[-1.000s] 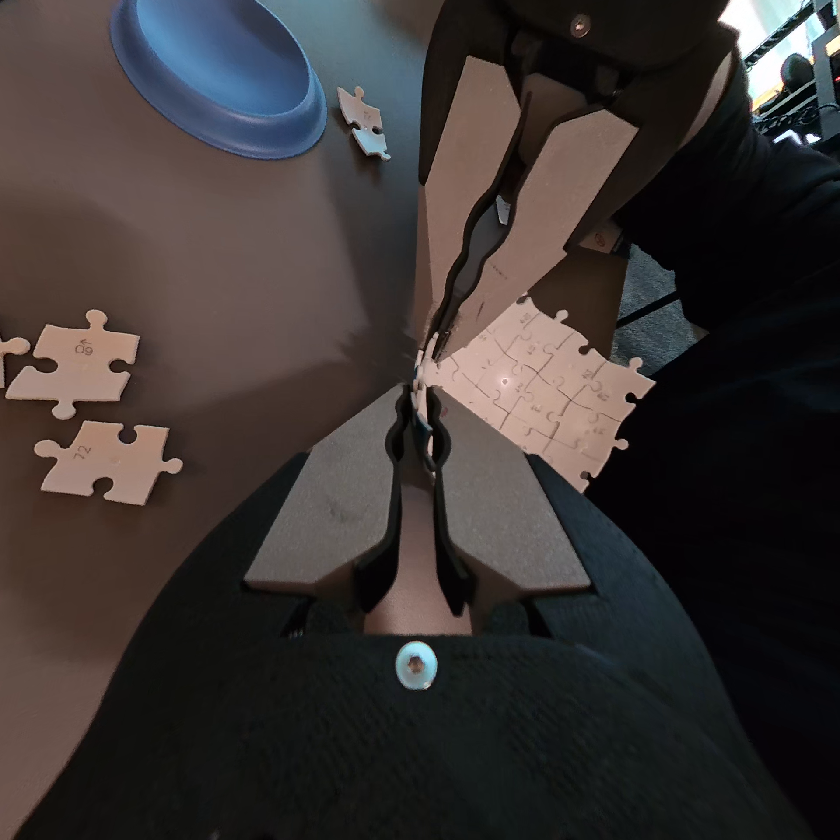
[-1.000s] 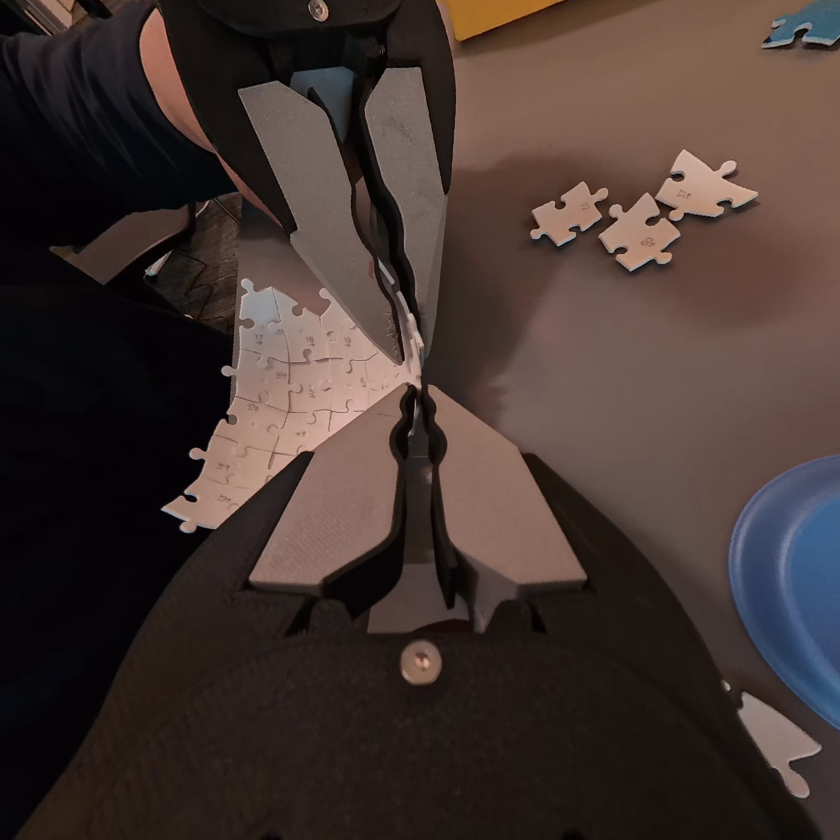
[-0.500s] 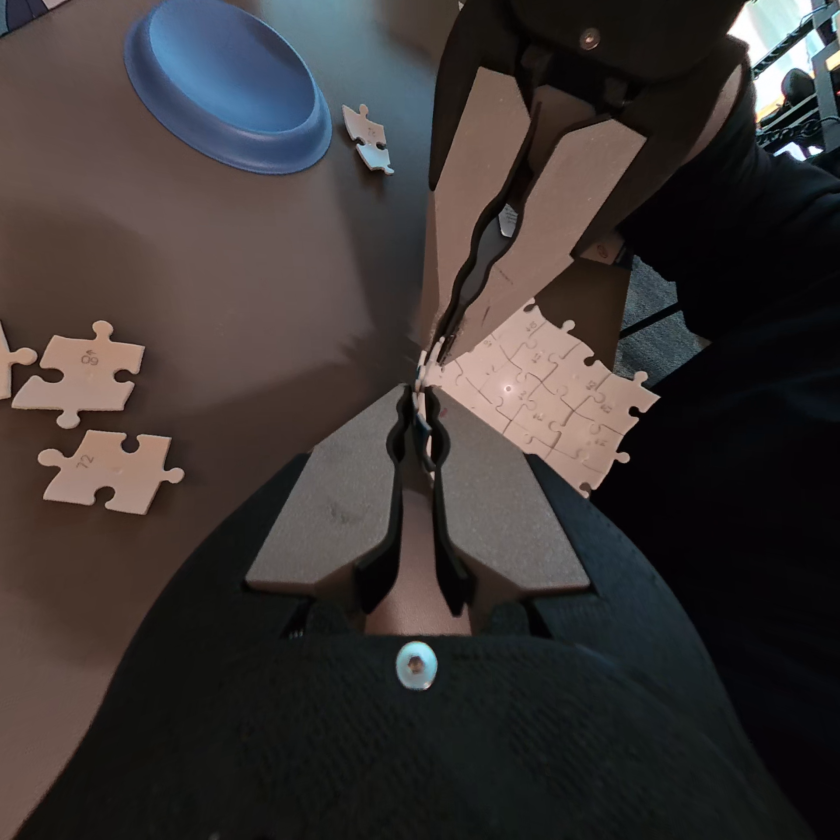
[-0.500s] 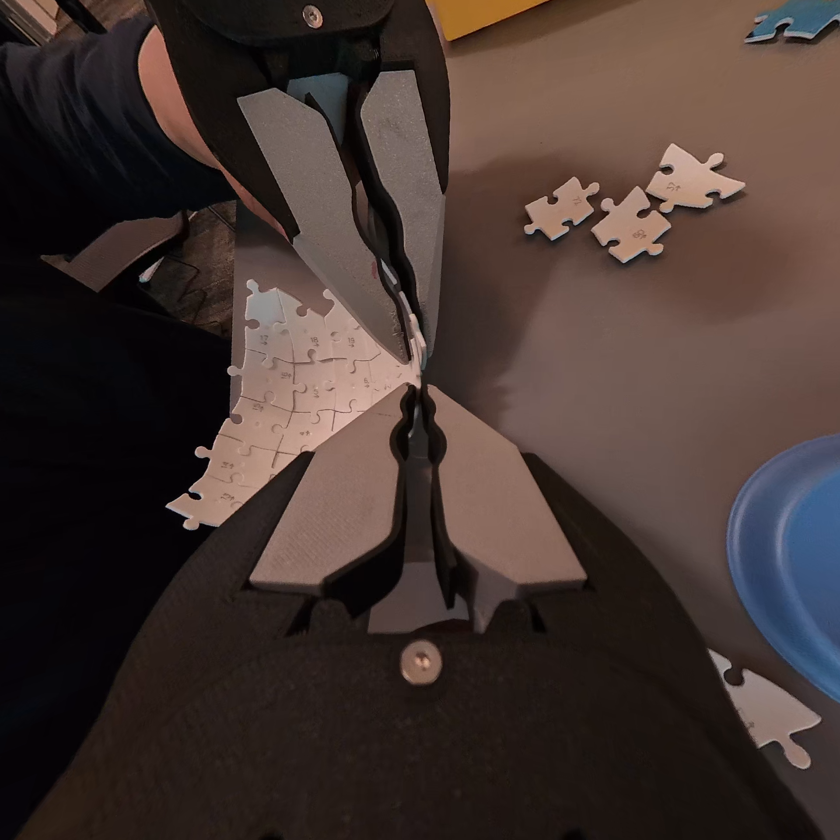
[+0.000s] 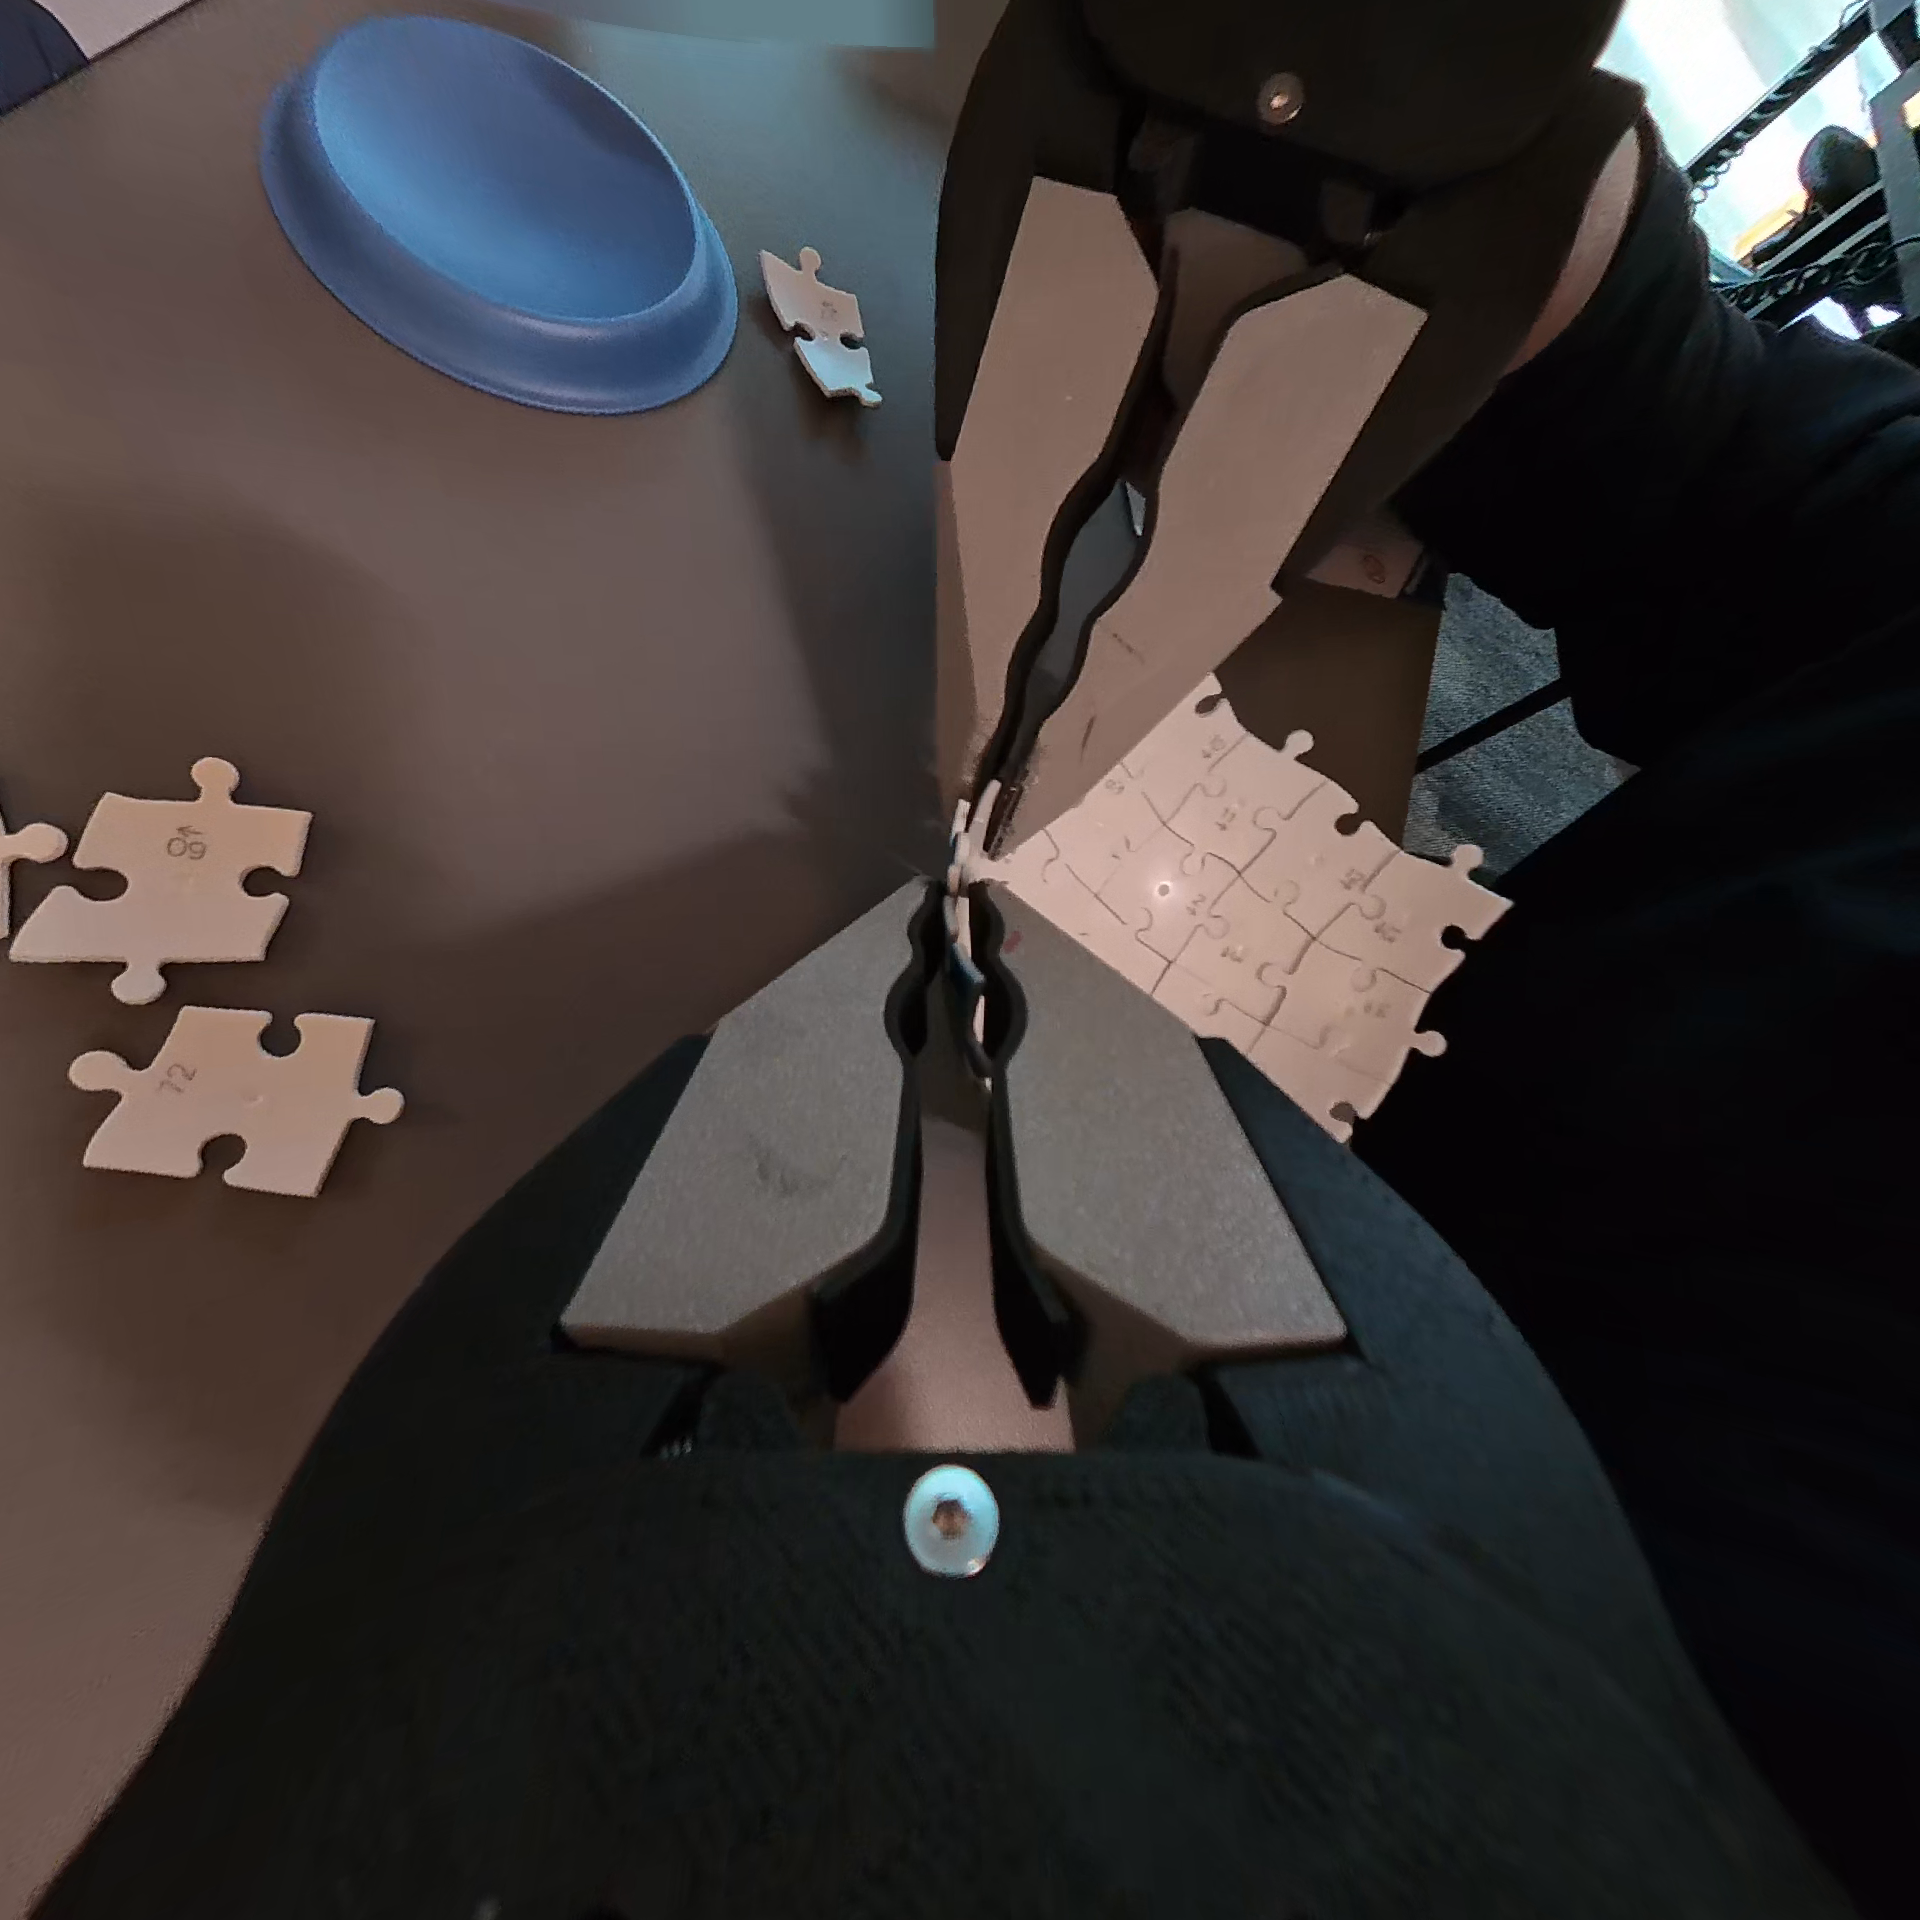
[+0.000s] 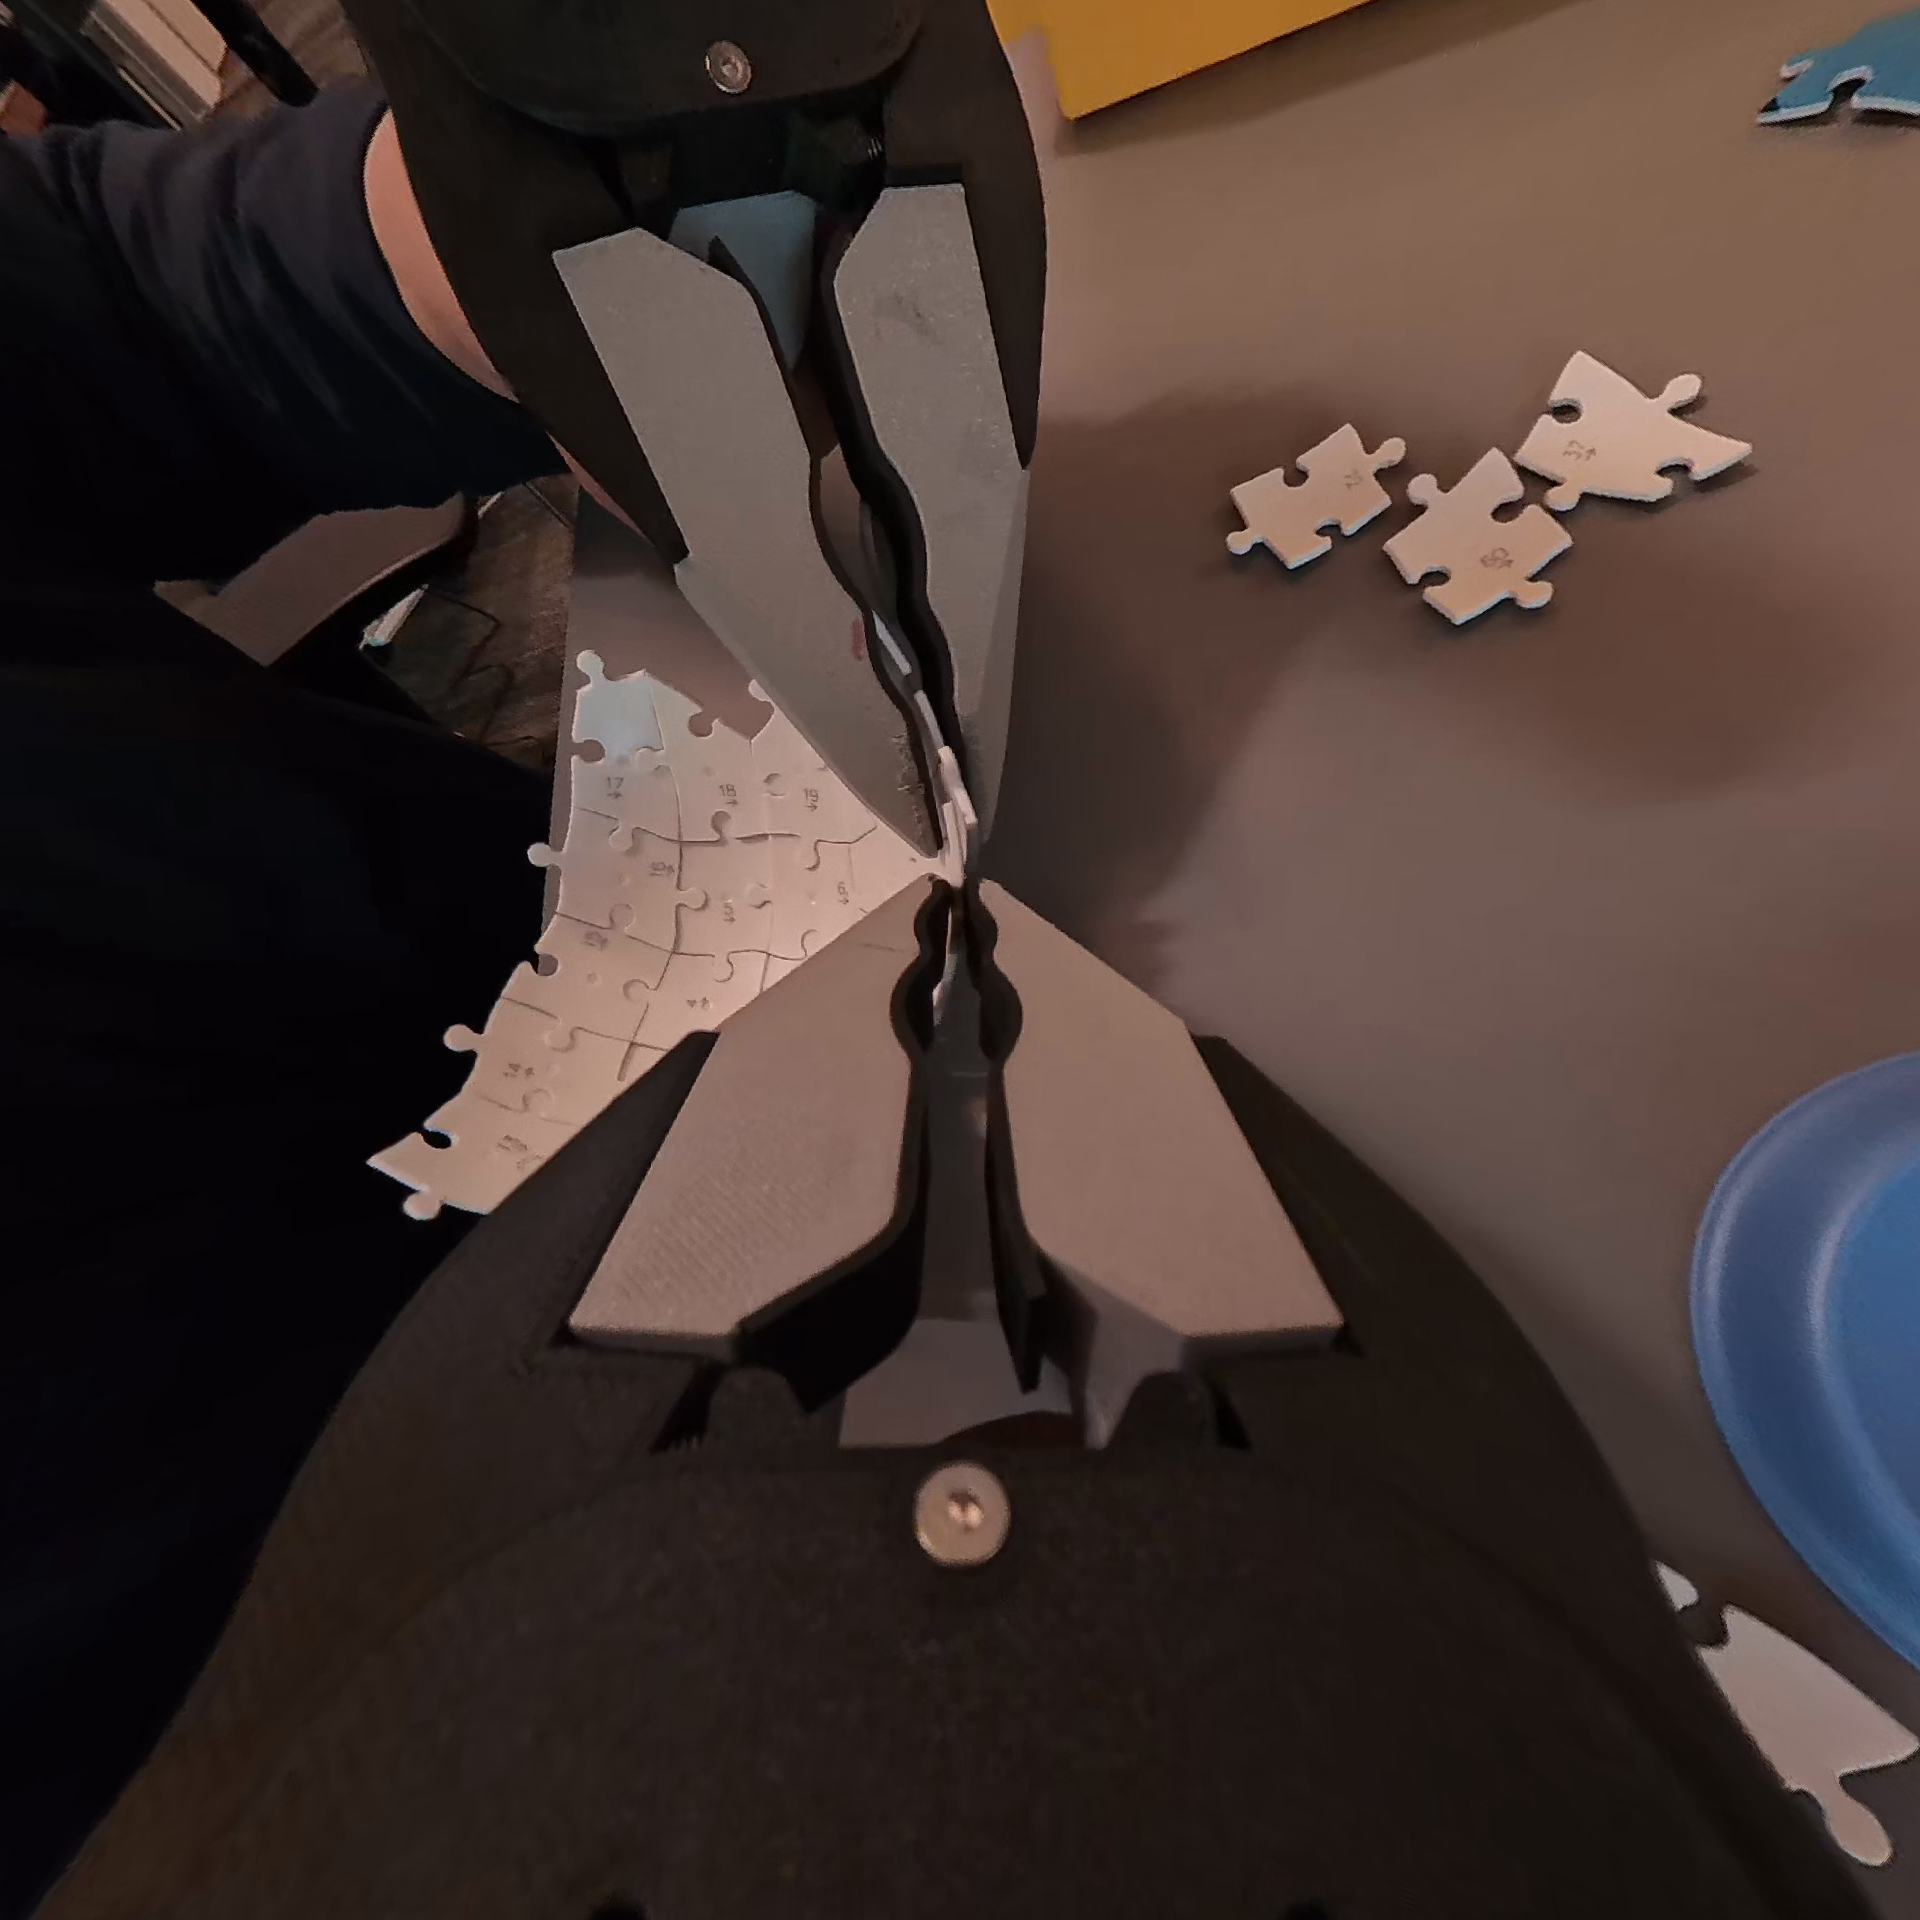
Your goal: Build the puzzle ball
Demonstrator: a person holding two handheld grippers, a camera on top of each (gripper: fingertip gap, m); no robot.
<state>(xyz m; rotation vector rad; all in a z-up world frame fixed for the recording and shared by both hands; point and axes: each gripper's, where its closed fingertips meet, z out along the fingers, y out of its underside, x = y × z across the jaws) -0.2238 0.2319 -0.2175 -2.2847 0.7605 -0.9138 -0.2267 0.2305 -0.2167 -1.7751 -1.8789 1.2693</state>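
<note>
Step in hand: joining at the edge of the curved white assembled puzzle panel [image 5: 1262,914], held in the air over the near edge of the dark desk [image 5: 520,644], in front of the person's dark clothing.

Left gripper [image 5: 961,925]: fingers clamped together on the panel's edge, white piece edges visible in the slot. Right gripper [image 6: 954,925]: fingers also closed on the same edge. The two tips almost touch. Whether the right gripper pinches a separate piece being pushed in or the panel itself cannot be told; the seam is hidden between the fingers.

Judgement: early-to-mid build. The panel is only a curved patch, far from a closed ball.

Next move likely calls for:
- a firm squeeze along the seam so tab seats in socket
- keeping the panel's curve, not bending it flat
- one gripper letting go to fetch a loose piece while the other carries the panel alone

Count:
- Grippers: two.
- Assembled panel: one.
- Loose white jigsaw pieces [image 6: 1486,545] in the cluster on the desk: three in the right wrist view.
- Another white piece pair [image 5: 821,327] beside the blue shallow round dish [image 5: 488,197]: looks like two joined.
- Blue dish: one.
- Blue piece fragment [image 6: 1839,88] at the far corner: one, partly cut off.
- Yellow flat object [image 6: 1174,42] at the far edge: one.
</note>
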